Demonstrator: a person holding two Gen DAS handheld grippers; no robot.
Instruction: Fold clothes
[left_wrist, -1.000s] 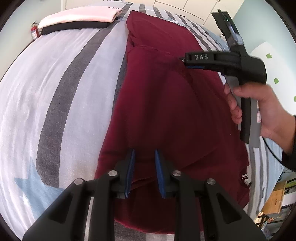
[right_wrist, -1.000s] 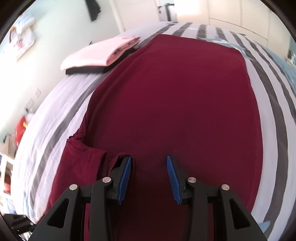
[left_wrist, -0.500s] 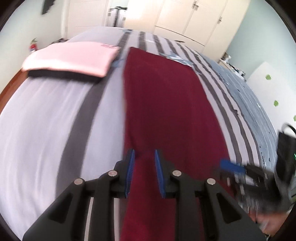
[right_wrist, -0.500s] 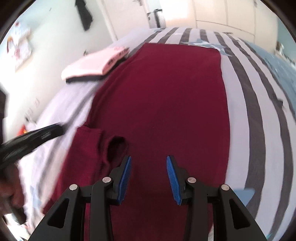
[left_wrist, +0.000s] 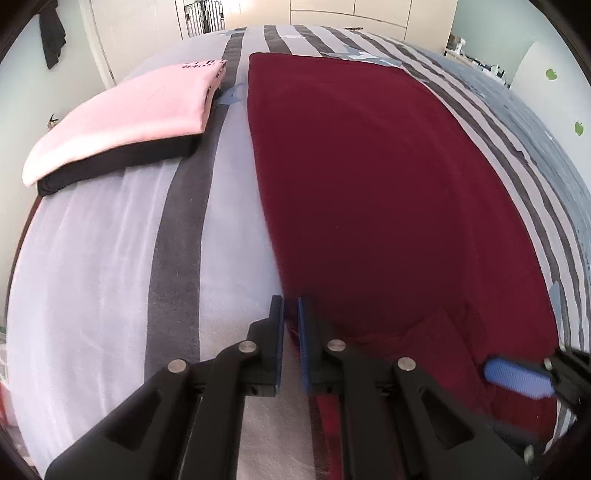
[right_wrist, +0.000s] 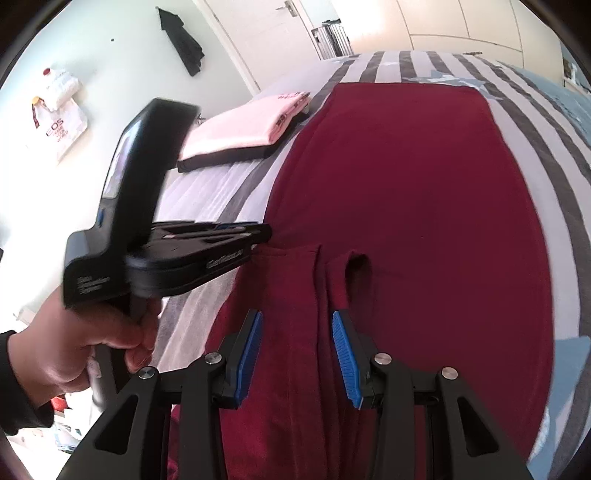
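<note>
Readable writing is scarce: the white tote bag (right_wrist: 61, 127) hanging on the far left wall carries "EOS" above smaller lines too small to read, the black print on the pink folded garment (left_wrist: 122, 114) is illegible, and the lettering on your left gripper's body is blurred.

Your left gripper (left_wrist: 291, 325) has its jaws closing, nearly together, on the near left edge of the maroon garment (left_wrist: 388, 192); in the right wrist view a bit of maroon cloth is caught at its tip. Your right gripper (right_wrist: 295, 349) stands partly open over the folded sleeve at the near end, gripping nothing.

A second ago your left gripper hovered over the middle of the cloth with its jaws a little wider; it has since swung to the left edge. Your right gripper's gap has not changed.

The maroon garment lies flat along the striped bed cover (left_wrist: 110, 258), reaching from near to far. The pink garment sits on a black folded garment (left_wrist: 122, 162) at far left, apart from the maroon one. Your left hand (right_wrist: 74, 350) and its gripper body block the near left bed in the right wrist view.
</note>
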